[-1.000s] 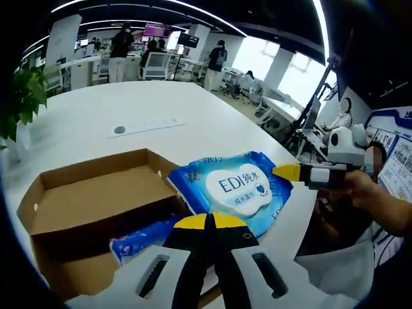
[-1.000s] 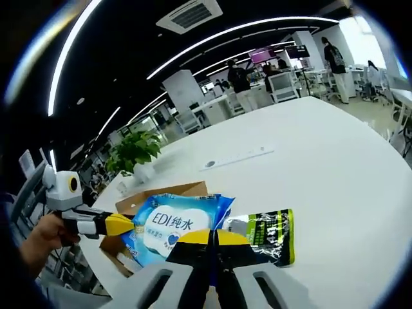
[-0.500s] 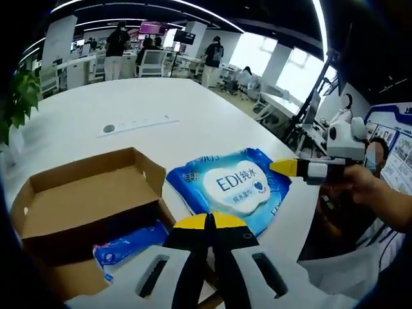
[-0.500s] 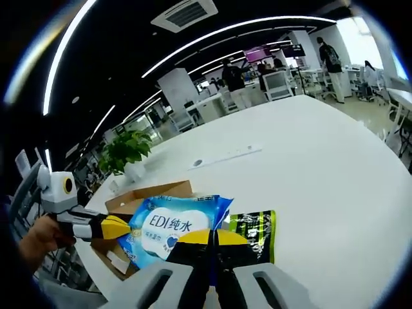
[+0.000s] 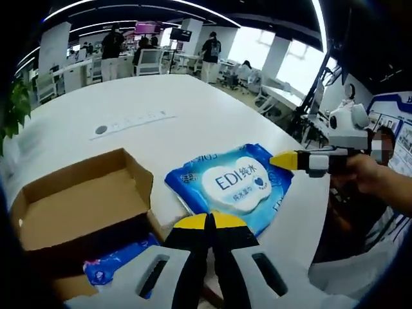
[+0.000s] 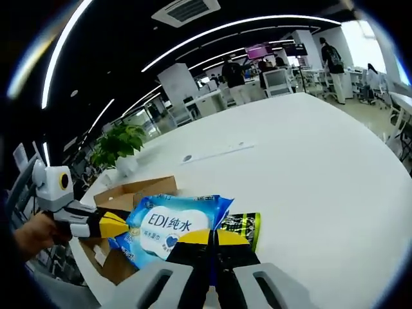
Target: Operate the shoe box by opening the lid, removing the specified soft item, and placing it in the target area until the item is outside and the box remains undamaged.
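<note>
Left gripper [image 5: 209, 222]: we clamp the pack [image 5: 233, 185] (blue wipes).
Right gripper [image 6: 211, 238]: clamps the same pack.
Box [image 5: 77, 206]: open.
Risk: uneven pulling may tear it.

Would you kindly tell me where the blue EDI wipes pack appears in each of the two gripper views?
Left gripper view: the blue EDI wipes pack lies right of centre, just above the closed jaws.
Right gripper view: it sits at lower centre-left, above the jaws.
Shared landmark: the open cardboard box lies left of the pack in both views.
</note>
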Motion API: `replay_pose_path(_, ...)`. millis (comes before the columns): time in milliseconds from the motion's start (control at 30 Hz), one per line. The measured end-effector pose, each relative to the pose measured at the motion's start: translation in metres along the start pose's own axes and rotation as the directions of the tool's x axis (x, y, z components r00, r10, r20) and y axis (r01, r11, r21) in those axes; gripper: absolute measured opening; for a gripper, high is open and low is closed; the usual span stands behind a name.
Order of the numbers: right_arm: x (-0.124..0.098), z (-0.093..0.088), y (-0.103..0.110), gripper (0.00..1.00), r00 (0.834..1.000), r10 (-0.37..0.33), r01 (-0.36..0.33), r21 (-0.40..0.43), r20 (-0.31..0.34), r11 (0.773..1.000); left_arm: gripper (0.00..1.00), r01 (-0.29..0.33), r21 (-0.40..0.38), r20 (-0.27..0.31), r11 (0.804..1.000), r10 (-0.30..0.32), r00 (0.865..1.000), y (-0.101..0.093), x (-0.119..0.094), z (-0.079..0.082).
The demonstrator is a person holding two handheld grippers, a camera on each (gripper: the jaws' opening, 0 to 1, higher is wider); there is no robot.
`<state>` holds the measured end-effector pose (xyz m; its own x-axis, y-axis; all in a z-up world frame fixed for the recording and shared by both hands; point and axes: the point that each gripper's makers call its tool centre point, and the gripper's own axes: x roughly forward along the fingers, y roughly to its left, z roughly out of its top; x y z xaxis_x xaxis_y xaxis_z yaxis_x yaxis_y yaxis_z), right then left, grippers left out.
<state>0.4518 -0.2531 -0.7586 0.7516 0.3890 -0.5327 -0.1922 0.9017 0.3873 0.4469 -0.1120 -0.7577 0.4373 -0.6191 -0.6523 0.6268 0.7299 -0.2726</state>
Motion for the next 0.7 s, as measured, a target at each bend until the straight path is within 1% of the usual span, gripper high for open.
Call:
replay_pose_path(67, 0.003, -0.002, -0.005, 0.0, 1.0, -0.002, 0.002, -0.004, -0.006, 1.0, 0.0, -0.003, 0.019, -0.021, 1.0, 0.003, 1.0, 0.0, 0.006, -0.003)
replay_pose_path(167, 0.004, -0.007, -0.005, 0.0, 1.0, -0.013, 0.013, -0.013, -0.016, 1.0, 0.0, -0.005, 0.038, -0.035, 0.999, 0.007, 0.999, 0.0, 0.013, -0.004)
replay_pose_path(300, 0.008, -0.01, -0.012, 0.0, 1.0, -0.021, 0.02, -0.006, -0.02, 1.0, 0.0, -0.003, 0.091, -0.07, 0.996, 0.009, 0.998, 0.001, 0.022, -0.007)
replay_pose_path(433, 0.016, -0.017, -0.021, 0.0, 0.999, -0.026, 0.026, -0.001, -0.027, 1.0, 0.0, -0.004, 0.105, -0.096, 0.994, 0.014, 0.995, 0.003, 0.031, -0.01)
replay_pose_path(533, 0.019, -0.02, -0.023, 0.0, 0.999, -0.03, 0.03, -0.005, -0.03, 1.0, 0.0, -0.004, 0.11, -0.114, 0.994, 0.017, 0.993, 0.005, 0.035, -0.014)
replay_pose_path(700, 0.027, -0.024, -0.028, 0.0, 0.999, -0.038, 0.037, -0.013, -0.04, 0.999, 0.0, -0.007, 0.105, -0.128, 0.994, 0.02, 0.992, 0.008, 0.041, -0.016)
